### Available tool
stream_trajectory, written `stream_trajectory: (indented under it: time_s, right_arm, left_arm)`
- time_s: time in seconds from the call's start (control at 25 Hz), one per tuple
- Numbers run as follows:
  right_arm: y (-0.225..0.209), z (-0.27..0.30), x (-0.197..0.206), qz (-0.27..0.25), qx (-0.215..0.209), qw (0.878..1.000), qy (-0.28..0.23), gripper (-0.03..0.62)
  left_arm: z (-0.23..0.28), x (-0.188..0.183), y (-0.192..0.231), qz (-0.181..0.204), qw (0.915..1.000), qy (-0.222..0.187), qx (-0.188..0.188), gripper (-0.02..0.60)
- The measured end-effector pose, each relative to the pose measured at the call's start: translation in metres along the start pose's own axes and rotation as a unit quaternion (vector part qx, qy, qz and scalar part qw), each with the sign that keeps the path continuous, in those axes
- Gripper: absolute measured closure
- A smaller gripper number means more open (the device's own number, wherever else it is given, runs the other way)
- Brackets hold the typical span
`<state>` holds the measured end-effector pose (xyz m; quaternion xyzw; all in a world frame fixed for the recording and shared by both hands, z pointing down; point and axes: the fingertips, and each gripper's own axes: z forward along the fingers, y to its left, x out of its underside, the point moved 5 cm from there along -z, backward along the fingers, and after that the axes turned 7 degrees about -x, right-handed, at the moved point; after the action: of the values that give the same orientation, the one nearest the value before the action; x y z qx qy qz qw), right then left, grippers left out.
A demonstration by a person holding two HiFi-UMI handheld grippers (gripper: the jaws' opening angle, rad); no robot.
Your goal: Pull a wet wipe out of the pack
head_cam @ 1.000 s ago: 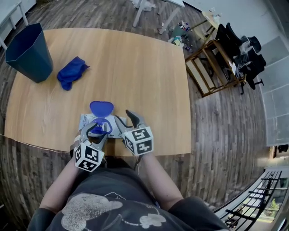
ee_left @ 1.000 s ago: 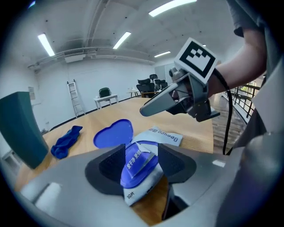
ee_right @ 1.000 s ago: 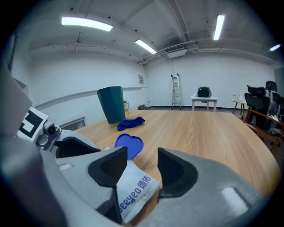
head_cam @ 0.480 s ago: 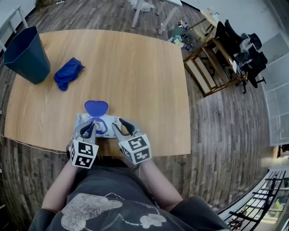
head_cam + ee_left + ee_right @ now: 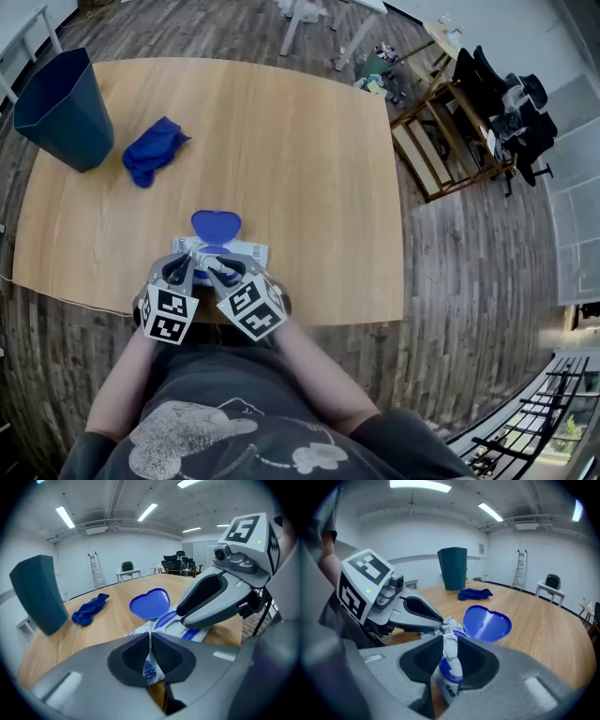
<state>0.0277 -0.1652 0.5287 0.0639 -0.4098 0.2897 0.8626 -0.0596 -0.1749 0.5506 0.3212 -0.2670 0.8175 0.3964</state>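
Observation:
The wet wipe pack [image 5: 246,251] lies near the table's front edge with its blue heart-shaped lid [image 5: 216,225] flipped open. My left gripper [image 5: 181,270] has just been closing and is shut on the printed near-left edge of the pack [image 5: 151,667]. My right gripper [image 5: 218,269] has also just been closing. A white wet wipe [image 5: 450,648] stands up from the blue-rimmed opening between its pads, which press on it. In the right gripper view the left gripper [image 5: 439,621] touches the pack beside the lid [image 5: 487,623]. The right gripper [image 5: 180,615] reaches over the pack [image 5: 187,632] in the left gripper view.
A dark blue bin [image 5: 61,108] stands at the table's far left, a crumpled blue cloth [image 5: 155,150] beside it. The wooden table [image 5: 300,169] stretches away beyond the pack. A wooden rack [image 5: 441,141] and a dark chair [image 5: 506,112] stand on the floor to the right.
The left jaws went from wide open to shut on the pack's edge. The right gripper swung left from beside the pack onto its opening, and its jaws narrowed round the wipe.

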Motion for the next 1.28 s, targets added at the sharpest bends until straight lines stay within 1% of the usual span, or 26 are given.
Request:
stream_trajectory:
  time_s: [0.12,0.28,0.44,0.56,0.64,0.76,0.88,1.04,1.16,1.28]
  right_arm:
    - [0.000,0.015,0.002,-0.003,0.004,0.999,0.053,0.507]
    - [-0.004,0.029,0.008,-0.009,0.026,0.994,0.107,0.507]
    - [-0.002,0.037,0.009,-0.018,0.049,0.989,0.138,0.507]
    - [-0.002,0.039,0.009,-0.005,0.058,0.987,0.152,0.507]
    - [-0.003,0.040,0.009,0.019,0.067,0.985,0.157,0.511]
    - [-0.004,0.039,0.007,0.059,0.075,0.984,0.152,0.539]
    - [-0.005,0.037,0.007,0.079,0.071,0.983,0.147,0.547]
    - [-0.006,0.035,0.007,0.084,0.074,0.985,0.128,0.579]
    - [-0.005,0.033,0.010,0.085,0.085,0.986,0.113,0.586]
    - [-0.005,0.033,0.009,0.088,0.088,0.986,0.114,0.589]
  left_arm:
    - [0.002,0.004,-0.001,0.007,0.9998,-0.001,0.016,0.543]
    - [0.005,0.007,-0.002,0.014,0.9990,-0.006,0.041,0.541]
    - [0.007,0.011,-0.002,0.018,0.9974,-0.012,0.068,0.537]
    - [0.006,0.013,-0.002,0.022,0.9959,-0.017,0.086,0.535]
    - [0.006,0.014,-0.002,0.024,0.9947,-0.020,0.098,0.534]
    - [0.006,0.014,-0.003,0.030,0.9929,-0.021,0.114,0.534]
    - [0.006,0.012,-0.003,0.034,0.9916,-0.023,0.123,0.534]
    - [0.006,0.012,-0.004,0.038,0.9902,-0.025,0.132,0.534]
    - [0.007,0.012,-0.004,0.041,0.9887,-0.024,0.142,0.534]
    - [0.008,0.013,-0.003,0.043,0.9880,-0.026,0.146,0.534]
